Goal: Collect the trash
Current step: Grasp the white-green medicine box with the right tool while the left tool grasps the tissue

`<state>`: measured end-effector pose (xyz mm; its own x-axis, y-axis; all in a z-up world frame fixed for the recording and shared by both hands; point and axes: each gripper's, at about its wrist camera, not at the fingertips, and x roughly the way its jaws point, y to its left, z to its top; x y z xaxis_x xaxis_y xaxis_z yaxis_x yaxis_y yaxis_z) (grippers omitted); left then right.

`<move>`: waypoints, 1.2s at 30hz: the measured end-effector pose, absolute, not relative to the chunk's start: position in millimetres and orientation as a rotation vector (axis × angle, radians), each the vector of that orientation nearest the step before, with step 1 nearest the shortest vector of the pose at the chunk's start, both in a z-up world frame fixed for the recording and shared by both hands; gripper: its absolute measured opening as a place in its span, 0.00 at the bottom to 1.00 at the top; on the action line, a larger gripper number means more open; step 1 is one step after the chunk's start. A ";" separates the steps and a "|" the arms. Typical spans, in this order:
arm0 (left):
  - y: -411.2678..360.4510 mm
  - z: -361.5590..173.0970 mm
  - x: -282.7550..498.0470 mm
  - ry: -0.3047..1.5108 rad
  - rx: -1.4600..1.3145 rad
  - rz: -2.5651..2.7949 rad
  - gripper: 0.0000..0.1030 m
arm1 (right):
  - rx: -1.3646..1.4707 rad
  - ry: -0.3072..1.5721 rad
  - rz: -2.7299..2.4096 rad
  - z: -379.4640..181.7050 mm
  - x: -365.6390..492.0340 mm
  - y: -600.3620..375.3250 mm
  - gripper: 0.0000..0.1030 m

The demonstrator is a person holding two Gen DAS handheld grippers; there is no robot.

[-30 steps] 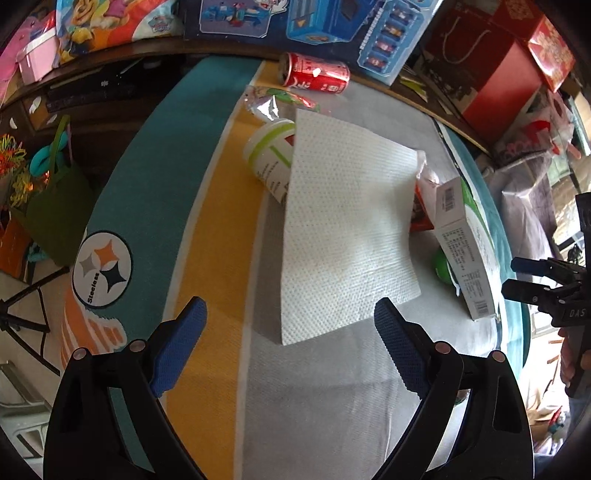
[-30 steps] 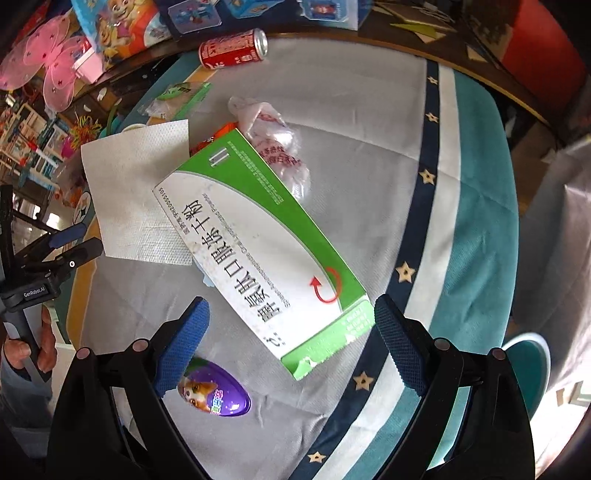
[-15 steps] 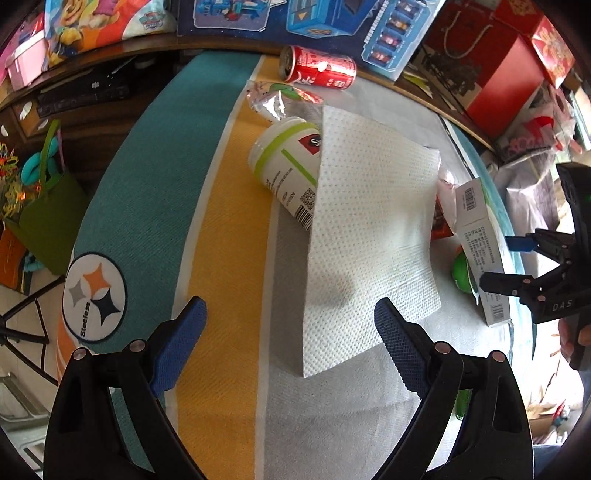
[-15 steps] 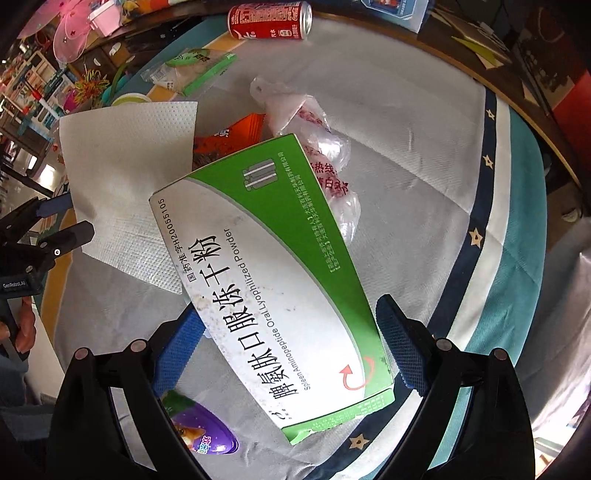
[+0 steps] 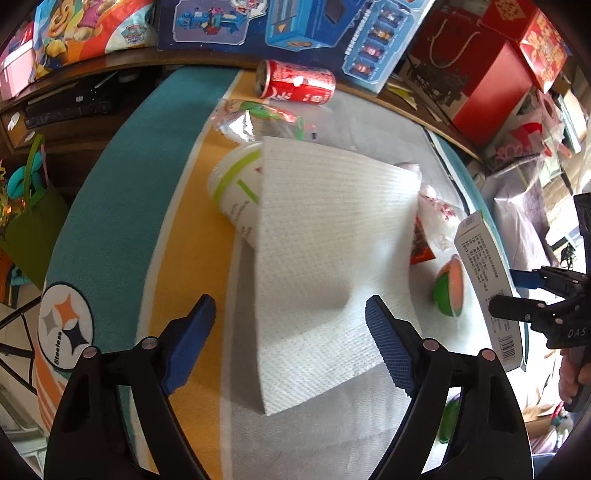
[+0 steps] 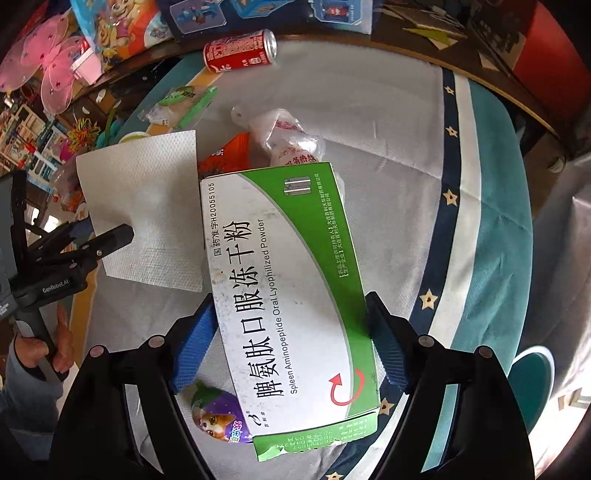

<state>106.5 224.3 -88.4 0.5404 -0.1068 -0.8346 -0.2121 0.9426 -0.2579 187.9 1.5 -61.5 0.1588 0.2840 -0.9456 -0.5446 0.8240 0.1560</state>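
A white paper towel lies draped over a green-rimmed white cup on the table; my left gripper is open, its fingers either side of the towel's near edge. My right gripper has its blue pads against both long sides of a green-and-white medicine box, shut on it. The box also shows in the left wrist view. A red soda can, a clear wrapper, an orange packet and a crumpled plastic bag lie farther back.
A purple toy egg lies under the box's near end. A green-and-pink half shell sits right of the towel. Toy boxes and red gift boxes line the table's far edge.
My right gripper moved forward over the medicine box and closed onto its sides. My left gripper moved toward the paper towel, now straddling its near edge.
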 end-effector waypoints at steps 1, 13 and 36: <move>219.2 -87.7 106.4 1.002 -0.337 0.057 0.70 | -0.227 1.286 0.591 -61.4 187.0 -2.0 0.73; 173.1 -78.3 97.8 0.999 -0.286 -0.023 0.03 | -0.070 1.322 0.551 -62.9 175.2 -35.4 0.71; 138.6 -96.0 111.8 1.100 -0.238 -0.049 0.14 | 0.034 1.320 0.539 -61.2 153.8 -78.6 0.71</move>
